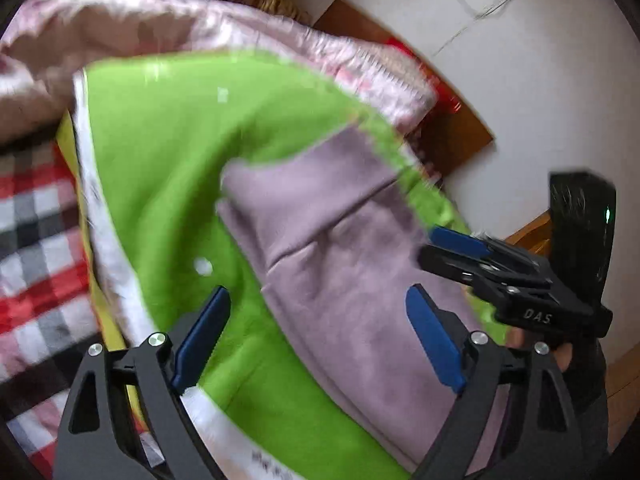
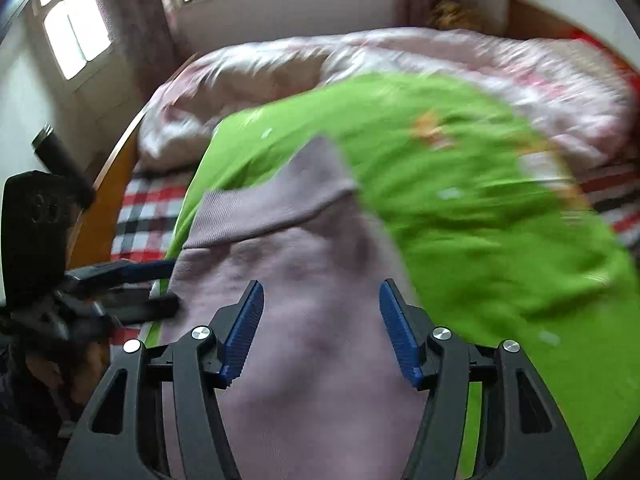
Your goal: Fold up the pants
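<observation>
The mauve pants lie folded on a bright green blanket, with a ribbed cuff or waistband at the far end. They also show in the right wrist view. My left gripper is open and empty above the pants' left edge. My right gripper is open and empty over the pants. Each gripper shows in the other view, the right one at the pants' right side, the left one at their left edge. Both views are motion-blurred.
A pink quilt is bunched at the far side of the bed. A red, black and white checked sheet lies beside the green blanket. A wooden bed frame and white wall border the bed.
</observation>
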`<state>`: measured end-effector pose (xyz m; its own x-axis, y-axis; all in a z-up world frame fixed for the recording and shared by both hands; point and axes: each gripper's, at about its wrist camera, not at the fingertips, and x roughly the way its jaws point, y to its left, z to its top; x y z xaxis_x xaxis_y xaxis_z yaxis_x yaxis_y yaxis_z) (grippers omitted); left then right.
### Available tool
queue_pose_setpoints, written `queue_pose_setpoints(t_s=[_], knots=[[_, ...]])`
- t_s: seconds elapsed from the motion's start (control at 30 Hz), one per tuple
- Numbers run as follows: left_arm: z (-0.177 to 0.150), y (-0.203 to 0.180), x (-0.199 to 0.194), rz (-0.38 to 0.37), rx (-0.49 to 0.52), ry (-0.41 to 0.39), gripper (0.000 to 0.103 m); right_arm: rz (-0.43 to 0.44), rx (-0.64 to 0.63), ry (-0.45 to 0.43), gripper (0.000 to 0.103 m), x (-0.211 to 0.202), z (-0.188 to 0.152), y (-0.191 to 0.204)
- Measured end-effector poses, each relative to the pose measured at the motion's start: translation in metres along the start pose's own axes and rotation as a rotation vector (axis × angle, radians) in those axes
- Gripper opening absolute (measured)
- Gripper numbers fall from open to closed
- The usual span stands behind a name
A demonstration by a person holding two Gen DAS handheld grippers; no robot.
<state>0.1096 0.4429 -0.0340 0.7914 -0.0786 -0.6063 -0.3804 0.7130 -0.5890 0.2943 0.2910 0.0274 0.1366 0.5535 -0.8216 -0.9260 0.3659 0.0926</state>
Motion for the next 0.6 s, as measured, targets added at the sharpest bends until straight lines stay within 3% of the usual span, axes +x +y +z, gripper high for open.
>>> queue_pose_setpoints(t_s=[0.13,0.23,0.3,0.43,0.6], knots=[[-0.013,-0.032,-0.043,-0.059,0.071,-0.078,0.098,-0.08,0.063,-0.154,0.088,-0.11,-0.05,-0.004],[-0.047,-0.076,-0.05,-0.12,0.163,-0.036,0.101,-0.19,0.122,-0.183,0.088,-0.173,-0.116,-0.005],[-0.071,-0.105,-0.041,-0.16,0.236,0.013,0.101,-0.292,0.207,-0.162,0.088,-0.206,-0.177,-0.003],[-0.138,-0.159,-0.013,-0.22,0.365,0.156,0.101,-0.465,0.332,-0.116,0.088,-0.249,-0.283,0.012],[-0.205,-0.204,0.014,-0.181,0.577,0.264,0.101,-0.539,0.57,-0.142,0.088,-0.295,-0.42,0.041]])
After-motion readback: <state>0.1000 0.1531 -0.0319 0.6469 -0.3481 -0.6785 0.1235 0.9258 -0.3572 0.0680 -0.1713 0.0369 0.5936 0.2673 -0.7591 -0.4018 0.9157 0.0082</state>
